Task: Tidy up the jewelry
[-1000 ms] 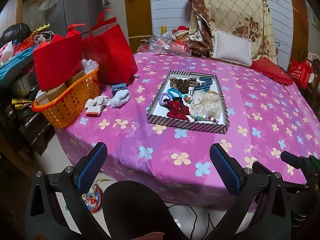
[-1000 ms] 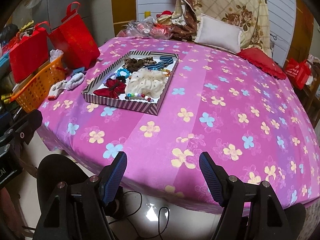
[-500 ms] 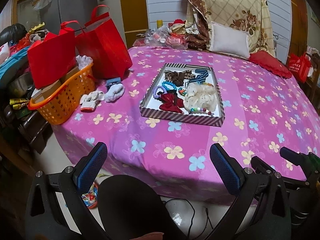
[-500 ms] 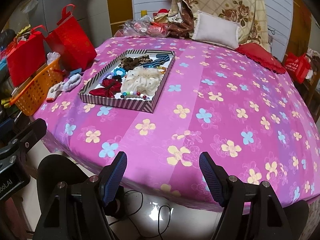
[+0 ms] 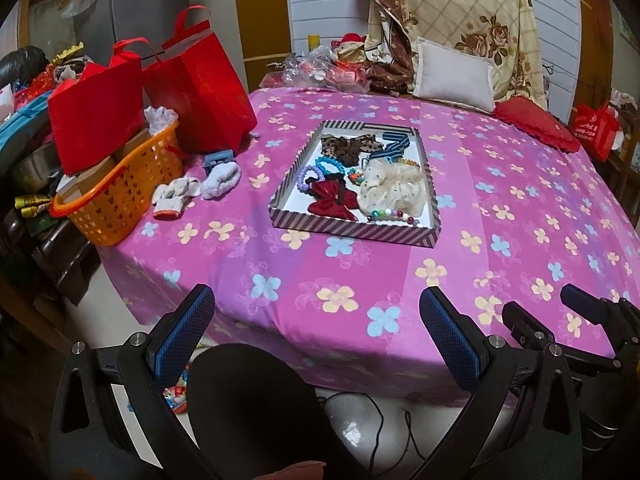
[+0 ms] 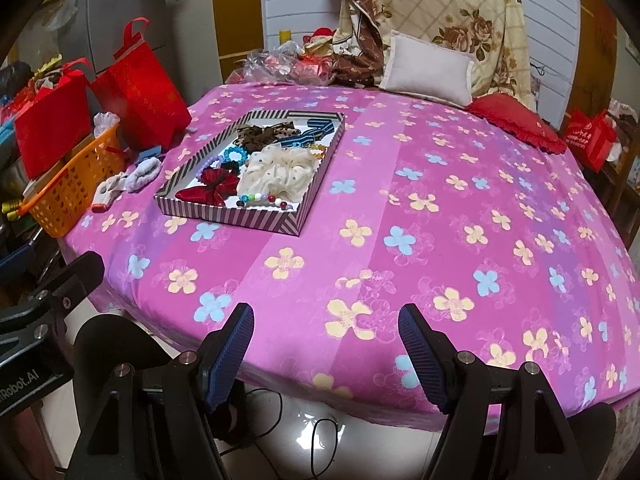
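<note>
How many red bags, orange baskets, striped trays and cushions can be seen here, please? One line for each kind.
Red bags: 3
Orange baskets: 1
Striped trays: 1
Cushions: 2, one white, one red
Total: 7

In the left wrist view, the cream ruffled fabric scrunchie [image 5: 394,190] covers part of the striped shallow cardboard tray [image 5: 352,232] floor and the small beaded pieces behind it, too small to identify. The orange plastic lattice basket [image 5: 116,196] at middle left hides the red bag's base.
</note>
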